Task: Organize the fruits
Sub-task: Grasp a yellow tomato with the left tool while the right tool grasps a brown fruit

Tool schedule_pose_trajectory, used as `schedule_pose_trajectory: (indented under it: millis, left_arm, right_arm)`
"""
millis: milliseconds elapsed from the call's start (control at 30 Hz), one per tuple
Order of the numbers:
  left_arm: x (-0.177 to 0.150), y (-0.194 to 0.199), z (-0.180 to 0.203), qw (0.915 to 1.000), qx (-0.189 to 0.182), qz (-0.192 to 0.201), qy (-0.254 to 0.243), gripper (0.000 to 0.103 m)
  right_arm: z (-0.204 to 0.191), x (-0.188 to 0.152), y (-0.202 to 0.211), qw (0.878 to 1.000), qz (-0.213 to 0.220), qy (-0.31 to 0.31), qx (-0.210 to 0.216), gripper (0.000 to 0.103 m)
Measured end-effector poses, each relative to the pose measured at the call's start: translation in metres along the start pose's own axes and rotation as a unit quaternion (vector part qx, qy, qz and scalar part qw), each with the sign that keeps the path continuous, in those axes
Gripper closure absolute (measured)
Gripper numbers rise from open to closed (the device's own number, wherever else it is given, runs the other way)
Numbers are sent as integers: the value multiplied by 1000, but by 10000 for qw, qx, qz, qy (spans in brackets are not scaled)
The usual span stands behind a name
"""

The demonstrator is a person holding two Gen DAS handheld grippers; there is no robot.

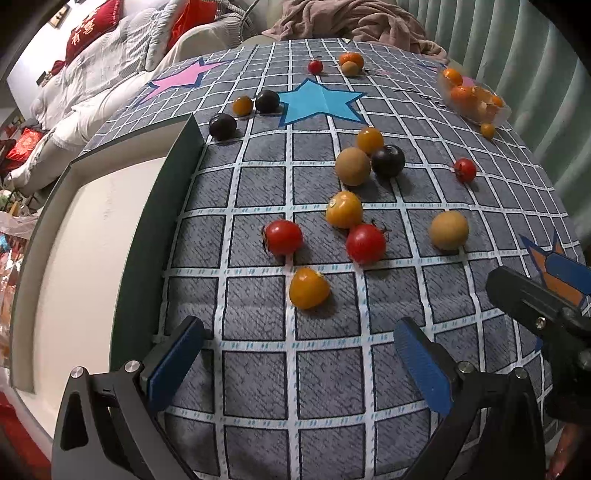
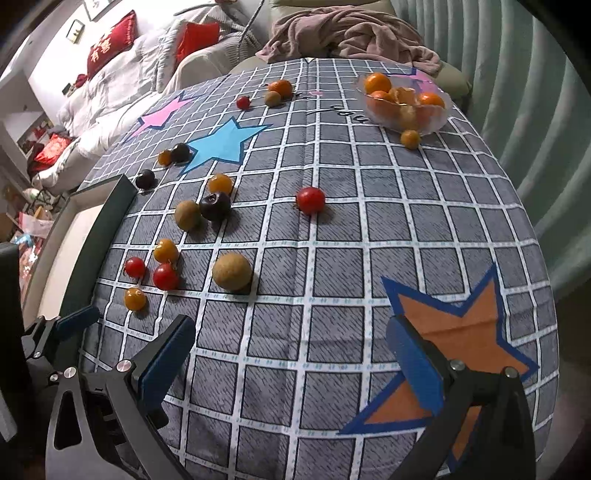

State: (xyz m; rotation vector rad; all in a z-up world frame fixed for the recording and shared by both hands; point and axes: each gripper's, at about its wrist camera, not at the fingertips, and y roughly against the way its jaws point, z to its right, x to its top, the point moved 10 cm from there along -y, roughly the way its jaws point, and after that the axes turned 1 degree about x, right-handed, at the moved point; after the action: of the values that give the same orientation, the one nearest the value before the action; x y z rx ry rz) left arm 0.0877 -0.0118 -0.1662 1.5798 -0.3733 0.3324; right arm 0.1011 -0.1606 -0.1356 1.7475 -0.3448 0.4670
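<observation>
Small fruits lie scattered on a checked cloth. In the left wrist view an orange fruit (image 1: 308,288) lies just ahead of my open, empty left gripper (image 1: 299,350), with two red tomatoes (image 1: 283,237) (image 1: 365,243) and another orange fruit (image 1: 344,209) beyond. A tan fruit (image 1: 352,166) touches a dark plum (image 1: 388,160). My right gripper (image 2: 291,354) is open and empty; the nearest fruit is a tan one (image 2: 232,271). A clear bowl (image 2: 439,122) of oranges stands at the far right.
A white tray with a dark green rim (image 1: 162,206) lies at the cloth's left edge. More fruits sit far back near a blue star (image 1: 317,101). A pink blanket (image 2: 343,33) lies behind. A green curtain (image 2: 517,92) runs along the right.
</observation>
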Motion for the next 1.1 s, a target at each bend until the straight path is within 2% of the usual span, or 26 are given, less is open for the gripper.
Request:
schedule_pose_trajectory:
  millis: [233, 333, 567, 667, 700, 767, 833, 900, 933, 1000, 1033, 1100]
  left_arm:
    - [6, -3, 1, 10000, -41, 50, 40, 0]
    - [11, -6, 3, 9998, -163, 100, 85, 0]
    - [15, -8, 3, 9997, -194, 155, 60, 0]
    - [16, -8, 3, 9997, -197, 141, 57, 0]
    - [16, -8, 3, 9997, -196, 140, 52, 0]
    - [16, -8, 3, 9997, -197, 150, 57, 0]
    - [16, -7, 4, 9996, -206, 195, 66, 3]
    - [17, -2, 5, 9992, -193, 337, 56, 19]
    - [18, -1, 6, 9991, -193, 374, 38, 24]
    - [18, 4, 9, 9987, -226, 447, -23, 47]
    - [18, 5, 9, 9987, -228, 461, -31, 52]
    - [16, 7, 10, 9986, -248, 474, -24, 69]
  right_arm:
    - [-6, 9, -8, 9999, -11, 120, 56, 0]
    - [-13, 15, -16, 9994, -35, 338, 86, 0]
    - [-29, 20, -37, 9973, -232, 670, 189, 1]
    - [-34, 20, -41, 9962, -255, 820, 107, 11]
    - [-35, 20, -41, 9958, -233, 887, 32, 20]
    - [-34, 20, -38, 9950, -176, 978, -101, 39]
    - [-33, 20, -35, 9950, -140, 986, -49, 73]
    - [-28, 19, -31, 9963, -115, 850, 75, 73]
    - [-26, 19, -30, 9967, -99, 793, 113, 73]
    - [-24, 17, -28, 9972, -68, 726, 178, 73]
    - [-23, 16, -27, 9972, -58, 714, 195, 73]
    - [-23, 13, -25, 9973, -38, 692, 233, 73]
